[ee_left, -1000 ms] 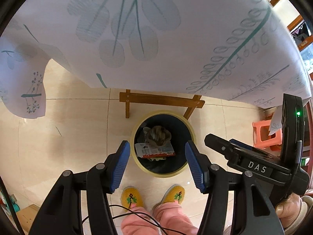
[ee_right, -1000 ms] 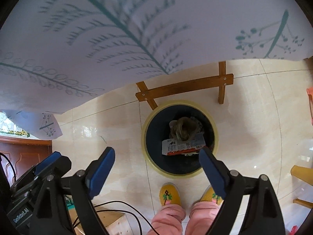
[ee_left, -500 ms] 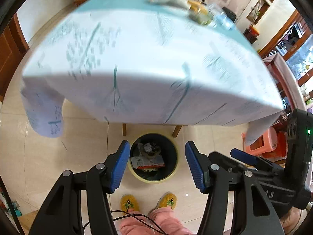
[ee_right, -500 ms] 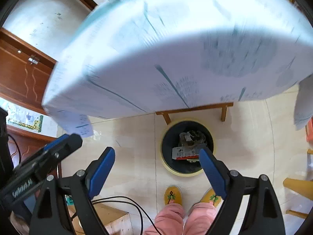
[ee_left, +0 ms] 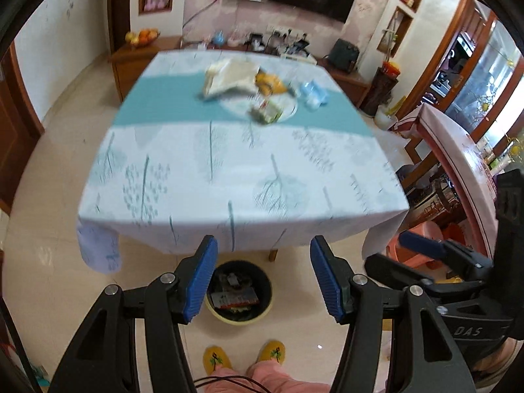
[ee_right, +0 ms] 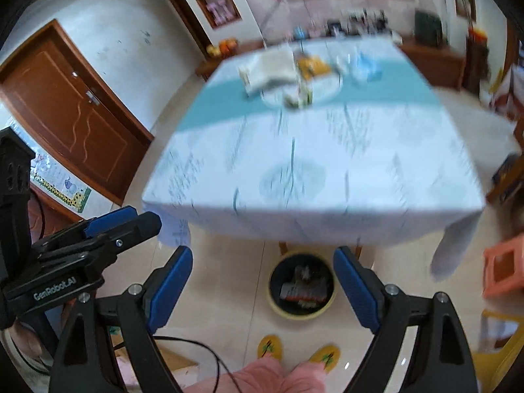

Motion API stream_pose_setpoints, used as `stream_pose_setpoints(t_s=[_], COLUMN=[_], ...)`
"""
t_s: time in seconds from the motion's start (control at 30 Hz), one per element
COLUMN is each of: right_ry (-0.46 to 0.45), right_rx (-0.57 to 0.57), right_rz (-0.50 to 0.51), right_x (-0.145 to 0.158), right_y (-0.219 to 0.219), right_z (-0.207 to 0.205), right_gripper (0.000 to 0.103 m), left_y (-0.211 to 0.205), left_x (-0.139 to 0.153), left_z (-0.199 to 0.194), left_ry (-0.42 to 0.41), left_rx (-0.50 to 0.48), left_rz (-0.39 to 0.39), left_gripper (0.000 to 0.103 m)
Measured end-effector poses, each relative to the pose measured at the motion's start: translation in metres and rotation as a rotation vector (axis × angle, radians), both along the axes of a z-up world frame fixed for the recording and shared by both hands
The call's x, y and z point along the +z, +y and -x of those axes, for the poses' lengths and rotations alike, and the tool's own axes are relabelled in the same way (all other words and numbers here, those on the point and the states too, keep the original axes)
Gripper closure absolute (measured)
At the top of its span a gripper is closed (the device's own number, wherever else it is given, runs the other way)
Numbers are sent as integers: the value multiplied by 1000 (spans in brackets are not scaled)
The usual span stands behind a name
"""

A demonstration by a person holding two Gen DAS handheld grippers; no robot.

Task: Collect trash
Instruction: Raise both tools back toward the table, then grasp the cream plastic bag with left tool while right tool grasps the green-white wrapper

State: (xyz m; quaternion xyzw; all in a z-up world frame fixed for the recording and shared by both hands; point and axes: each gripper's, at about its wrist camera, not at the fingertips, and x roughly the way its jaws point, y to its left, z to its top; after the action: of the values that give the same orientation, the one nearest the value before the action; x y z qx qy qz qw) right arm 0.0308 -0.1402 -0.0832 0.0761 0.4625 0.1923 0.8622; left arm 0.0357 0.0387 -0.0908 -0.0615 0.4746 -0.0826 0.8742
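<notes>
A round bin (ee_left: 239, 298) (ee_right: 302, 286) with a yellow rim stands on the floor under the near table edge, with a red-and-white carton and crumpled scraps inside. On the far half of the table lie blurred trash pieces: a pale wrapper (ee_left: 229, 78) (ee_right: 270, 68), an orange packet (ee_left: 270, 83) (ee_right: 312, 64), a bluish piece (ee_left: 312, 95) (ee_right: 366, 64) and bits on a white plate (ee_left: 285, 109) (ee_right: 324, 91). My left gripper (ee_left: 263, 270) is open and empty, well above the floor in front of the table. My right gripper (ee_right: 263, 276) is open wider, also empty.
The table (ee_left: 229, 170) wears a white and teal leaf-print cloth that hangs over its edges. A person's yellow slippers (ee_left: 244, 355) and pink trousers are below me. An orange stool (ee_right: 501, 270) stands right, a brown door (ee_right: 72, 111) left, a sideboard (ee_left: 144, 55) behind.
Both grippers have risen from under the tablecloth beside the bin to above table height; the tabletop and its trash have come into view. The jaws keep the same openings.
</notes>
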Motion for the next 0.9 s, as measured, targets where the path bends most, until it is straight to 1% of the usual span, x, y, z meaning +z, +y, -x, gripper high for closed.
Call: stream_pose_setpoints(t_s=[0.07, 0.1, 0.13, 0.2, 0.3, 0.37, 0.43, 0.5, 0.57, 0.6, 0.73, 0.9], right_ry=[-42, -58, -79, -126, -172, -174, -182, -198, -206, -204, -200, -186], right_rx=[9, 14, 18, 21, 6, -3, -7, -10, -18, -23, -43, -86], right_rz=[8, 13, 21, 29, 18, 6, 7, 21, 23, 23, 37, 61], right_x=[17, 24, 32, 48, 61, 66, 70, 73, 75, 74, 69, 59], right_y=[-5, -9, -11, -19, -29, -37, -42, -46, -49, -51, -52, -41], right_z=[1, 2, 1, -1, -6, -13, -18, -23, -29, -36, -57, -93], right_gripper=[15, 15, 15, 15, 15, 15, 15, 15, 15, 15, 15, 15], left_y=[-5, -6, -9, -14, -20, -24, -26, -28, -33, -36, -43, -39], left_x=[23, 32, 42, 63, 87, 99, 107, 112, 115, 115, 111, 96], left_z=[-2, -3, -4, -5, -11, -18, -23, -31, -40, -47, -74, -127], left_ry=[-41, -62, -86, -137, -175, -191, -202, -203, -207, -211, -219, -204], left_rx=[-6, -9, -9, 4, 15, 25, 32, 24, 10, -1, -62, -136], left_rz=[-17, -23, -32, -59, -87, -96, -95, -97, -125, -147, -196, -234], left_gripper=[45, 42, 35, 26, 24, 23, 12, 8, 4, 1, 1, 1])
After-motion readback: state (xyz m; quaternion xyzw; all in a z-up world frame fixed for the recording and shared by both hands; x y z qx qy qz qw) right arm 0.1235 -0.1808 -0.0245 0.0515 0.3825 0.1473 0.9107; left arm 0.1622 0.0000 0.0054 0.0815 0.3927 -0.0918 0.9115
